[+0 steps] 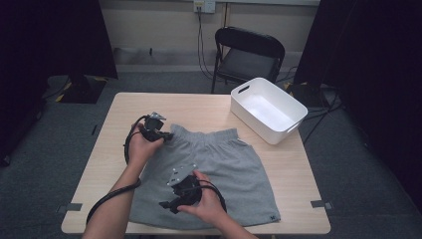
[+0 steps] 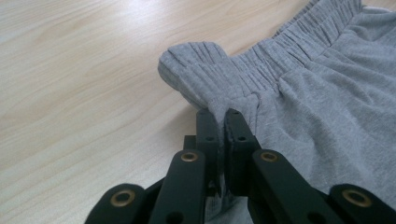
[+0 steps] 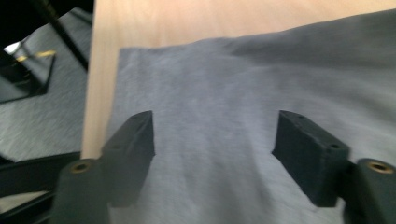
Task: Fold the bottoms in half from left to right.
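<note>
My left claw is matte black, its two flat jaws carried on black links pinned with brass-ringed rivets and dotted with small screw holes, and a grey three-cornered plate sits on top of it. My right claw is built the same, with blocky black pads and its own grey plate studded with small dark holes. A thick black cable loops away from each, and my forearms are bare, with no sleeves.

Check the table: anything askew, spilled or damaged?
Nothing spilled or damaged. The grey shorts lie flat on the table, except the waistband corner, which is bunched up where the left tool pinches it. The white bin sits at an angle near the far right edge.
</note>
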`<state>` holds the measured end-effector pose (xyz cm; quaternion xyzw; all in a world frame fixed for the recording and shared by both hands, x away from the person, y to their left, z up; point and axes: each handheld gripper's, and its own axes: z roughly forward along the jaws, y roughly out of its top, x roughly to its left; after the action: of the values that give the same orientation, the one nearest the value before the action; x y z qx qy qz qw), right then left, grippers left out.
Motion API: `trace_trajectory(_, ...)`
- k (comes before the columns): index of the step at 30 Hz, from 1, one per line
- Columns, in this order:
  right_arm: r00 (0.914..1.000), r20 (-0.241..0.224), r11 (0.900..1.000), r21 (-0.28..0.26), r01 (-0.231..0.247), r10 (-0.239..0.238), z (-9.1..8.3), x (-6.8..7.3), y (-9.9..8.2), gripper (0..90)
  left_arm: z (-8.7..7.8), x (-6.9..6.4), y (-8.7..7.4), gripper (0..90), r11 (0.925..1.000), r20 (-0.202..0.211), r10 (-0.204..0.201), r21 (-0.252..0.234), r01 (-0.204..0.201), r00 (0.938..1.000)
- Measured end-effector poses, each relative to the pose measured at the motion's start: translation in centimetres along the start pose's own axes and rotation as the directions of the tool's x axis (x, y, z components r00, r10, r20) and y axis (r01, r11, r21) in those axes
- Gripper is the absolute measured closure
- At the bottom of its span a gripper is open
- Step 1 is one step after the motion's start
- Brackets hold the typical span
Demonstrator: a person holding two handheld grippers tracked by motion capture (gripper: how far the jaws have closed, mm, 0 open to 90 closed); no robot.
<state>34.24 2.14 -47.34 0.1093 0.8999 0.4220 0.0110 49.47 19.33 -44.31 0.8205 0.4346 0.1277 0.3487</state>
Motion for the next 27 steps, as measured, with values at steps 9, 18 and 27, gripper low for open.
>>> trace_trajectory(9,0.9994,-0.015,0.9988,0.037,0.03,-0.03,2.4,0.5,-0.3,38.0,-0.2,0.1,0.2,86.7,0.9999,0.009,0.001,0.015,-0.001,1.0)
trace_trajectory(18,0.997,0.014,0.9944,0.075,0.075,-0.076,2.9,0.6,-1.2,61.1,0.0,-0.1,0.0,86.7,0.9999,0.001,0.002,0.015,-0.002,1.0)
trace_trajectory(27,0.9996,0.03,0.9977,0.067,-0.002,0.0,0.8,-0.3,-1.6,87.6,-0.4,-0.6,0.5,86.8,0.9996,0.001,0.023,0.013,-0.023,0.9997)
